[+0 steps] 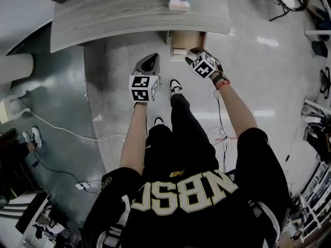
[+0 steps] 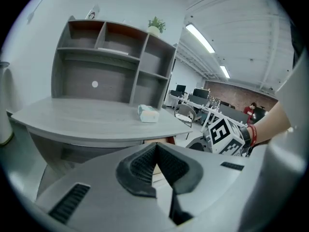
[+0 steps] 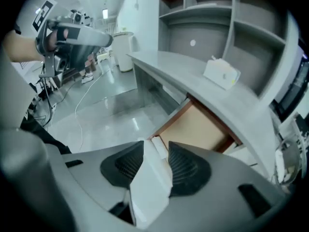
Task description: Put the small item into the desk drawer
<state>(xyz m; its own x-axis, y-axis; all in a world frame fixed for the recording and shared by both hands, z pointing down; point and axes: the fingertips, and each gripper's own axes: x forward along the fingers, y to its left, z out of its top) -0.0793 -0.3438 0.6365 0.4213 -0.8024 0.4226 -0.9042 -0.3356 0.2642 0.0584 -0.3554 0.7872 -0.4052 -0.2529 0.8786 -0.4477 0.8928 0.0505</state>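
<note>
White small item point(image 1: 179, 51) in drawer point(image 1: 189, 38) — beneath right gripper point(image 1: 195, 51)

Open drawer point(image 3: 198, 129) half lost under the desk point(image 3: 178, 69) edge
Ahead of the right gripper point(image 3: 155, 145), the drawer's far end vanishes beneath the desk; its near end hides behind the jaws, where a white shape point(image 3: 149, 185) cannot be identified.

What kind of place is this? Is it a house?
Probably an office, not a house: a grey desk with an open drawer, a shelf unit behind it, and monitors farther back under long ceiling lights.
</note>
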